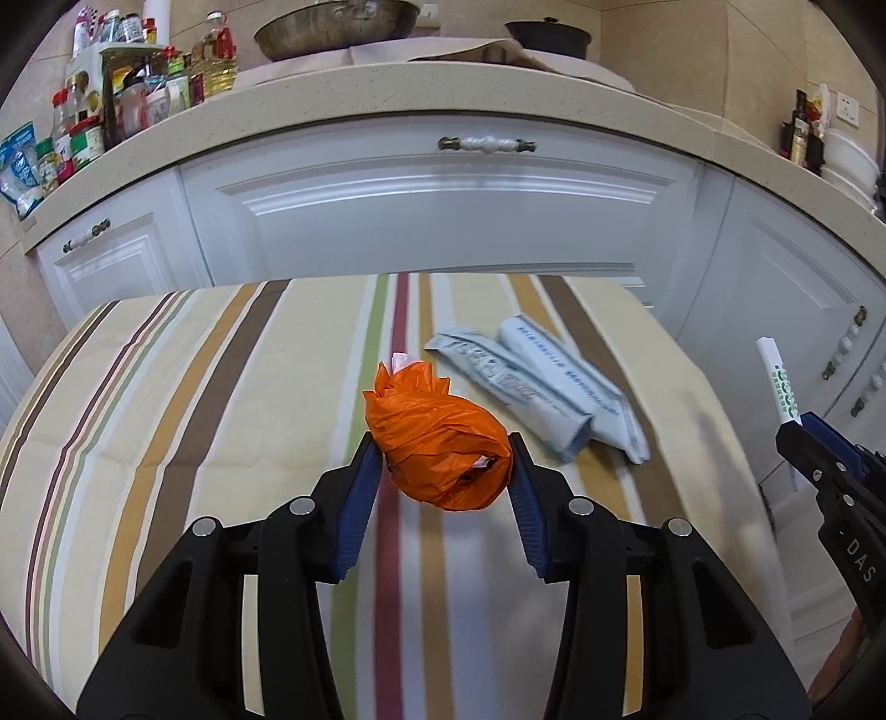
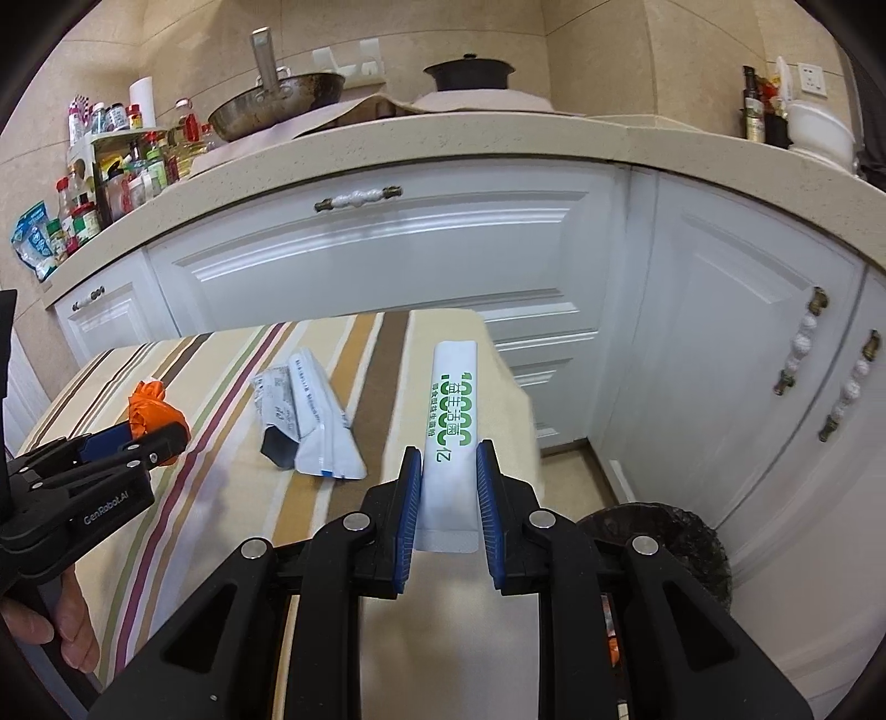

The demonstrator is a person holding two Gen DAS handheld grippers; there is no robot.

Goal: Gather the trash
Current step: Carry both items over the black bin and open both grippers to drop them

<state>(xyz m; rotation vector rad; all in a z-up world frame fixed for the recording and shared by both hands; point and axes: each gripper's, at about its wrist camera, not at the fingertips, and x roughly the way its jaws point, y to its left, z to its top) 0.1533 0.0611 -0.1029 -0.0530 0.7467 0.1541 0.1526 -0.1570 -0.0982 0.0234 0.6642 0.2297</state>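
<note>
1. Now we see a table covered by a striped tablecloth (image 1: 221,387), which we use as our landmark; it stands in front of white kitchen cabinets (image 1: 443,221).
2. Our left gripper (image 1: 443,454) is clamped on a crumpled orange plastic bag (image 1: 437,437), its blue pads pressing the bag's two sides above the middle of the cloth.
3. A bit of white paper pokes from the far end of the orange bag.
4. Our right gripper (image 2: 447,471) is closed on a white sachet with green lettering (image 2: 451,415), held upright over the cloth's right edge.
5. Two pale blue-grey foil packets (image 1: 542,387) lie flat on the cloth, overlapping, between the two grippers and nearer the far edge.
6. Beyond the cloth, the beige countertop (image 1: 415,88) carries a wok (image 1: 338,25), a dark pot (image 1: 548,36), and jars and bottles (image 1: 127,94) at its left end.
7. To the right of the cloth, low down, we see a dark round bin (image 2: 675,543).
8. A hand (image 2: 61,620) grips the left tool's handle.
</note>
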